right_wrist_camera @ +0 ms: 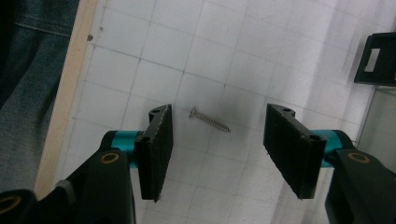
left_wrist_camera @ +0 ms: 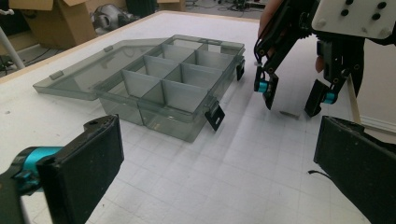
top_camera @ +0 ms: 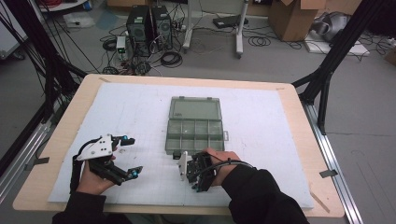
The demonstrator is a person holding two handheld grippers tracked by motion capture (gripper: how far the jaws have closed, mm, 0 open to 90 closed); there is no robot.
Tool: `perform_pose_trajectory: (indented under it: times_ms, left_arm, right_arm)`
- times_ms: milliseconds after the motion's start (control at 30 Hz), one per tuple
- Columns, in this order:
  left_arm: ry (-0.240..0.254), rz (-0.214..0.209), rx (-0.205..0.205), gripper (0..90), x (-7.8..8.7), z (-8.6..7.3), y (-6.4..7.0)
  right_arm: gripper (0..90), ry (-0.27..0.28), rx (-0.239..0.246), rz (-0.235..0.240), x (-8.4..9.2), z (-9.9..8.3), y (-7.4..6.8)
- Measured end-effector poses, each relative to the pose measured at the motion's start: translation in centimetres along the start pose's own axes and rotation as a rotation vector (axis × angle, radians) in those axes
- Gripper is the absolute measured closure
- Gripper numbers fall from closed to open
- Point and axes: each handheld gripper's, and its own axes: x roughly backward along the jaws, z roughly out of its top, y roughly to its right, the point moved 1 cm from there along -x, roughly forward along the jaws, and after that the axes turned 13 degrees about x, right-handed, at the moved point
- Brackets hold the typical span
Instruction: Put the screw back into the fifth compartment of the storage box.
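A small silver screw (right_wrist_camera: pixel 209 120) lies flat on the white gridded mat, also seen as a thin sliver (left_wrist_camera: pixel 290 113) in the left gripper view. My right gripper (right_wrist_camera: pixel 217 140) points straight down over it. Its jaws stand on either side of the screw and neither pad touches it. In the high view the right gripper (top_camera: pixel 188 171) is just in front of the near edge of a clear grey compartment box (top_camera: pixel 194 123), whose lid lies open and flat behind it. My left gripper (top_camera: pixel 134 156) rests wide open on the mat to the left, holding nothing, aimed toward the box (left_wrist_camera: pixel 177 84).
The box's black latches (left_wrist_camera: pixel 215 115) hang off its near wall. The mat (top_camera: pixel 140 112) covers most of the wooden table (top_camera: pixel 299 121), whose front edge runs close to my right gripper. Black frame legs, computers, cables and cardboard boxes stand on the floor beyond.
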Motion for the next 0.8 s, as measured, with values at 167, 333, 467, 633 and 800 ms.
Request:
perform_pose_trajectory:
  times_ms: [167, 333, 467, 633, 800]
  left_arm:
    - [-0.001, -0.001, 0.000, 1.8, 0.04, 0.02, 0.02]
    - [-0.001, -0.002, -0.004, 1.8, 0.01, 0.05, 0.03]
    - [-0.003, -0.004, -0.001, 1.8, -0.04, 0.05, 0.08]
    - [-0.003, -0.005, -0.005, 1.8, -0.05, 0.07, 0.07]
    - [-0.004, -0.005, -0.003, 1.8, -0.02, 0.06, 0.07]
  right_arm:
    - [48.2, -0.010, 0.009, 0.021, -0.26, 0.16, 0.18]
    - [53.2, -0.006, -0.007, 0.058, -0.26, 0.08, 0.29]
    - [55.8, 0.000, 0.015, 0.079, -0.38, 0.11, 0.67]
    - [57.0, -0.004, 0.007, 0.103, -0.43, 0.13, 0.86]
    - [58.0, -0.007, -0.004, 0.112, -0.41, 0.14, 0.93]
